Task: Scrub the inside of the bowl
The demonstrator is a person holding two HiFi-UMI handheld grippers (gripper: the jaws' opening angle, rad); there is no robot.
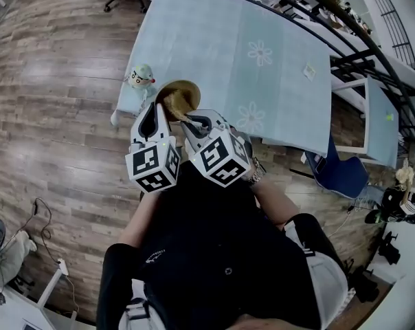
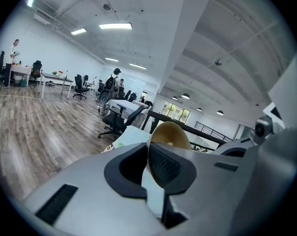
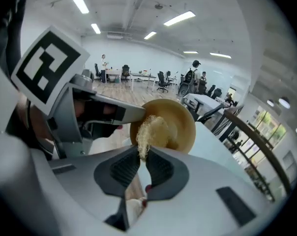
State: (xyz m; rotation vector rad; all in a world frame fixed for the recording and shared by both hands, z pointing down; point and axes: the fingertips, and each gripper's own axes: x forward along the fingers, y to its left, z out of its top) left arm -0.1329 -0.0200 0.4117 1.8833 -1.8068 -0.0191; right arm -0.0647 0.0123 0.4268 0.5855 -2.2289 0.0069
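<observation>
Clamping the rim of the bowl [image 3: 177,124], the left hand-held gripper [image 2: 149,167] held it tilted above the near edge of the bench [image 1: 214,40]. The right hand-held gripper [image 3: 142,164], closed on a fibrous scrubber [image 3: 151,131], kept it against the bowl's inside.

A long worktop [image 1: 207,40] covered by a pale blue cloth [image 1: 194,19] printed with white flowers stands on a wood-plank floor [image 1: 56,115]. A small toy figurine [image 1: 141,77] sits upright at its near left corner. A small white item [image 1: 309,71] lies near the far right edge.
</observation>
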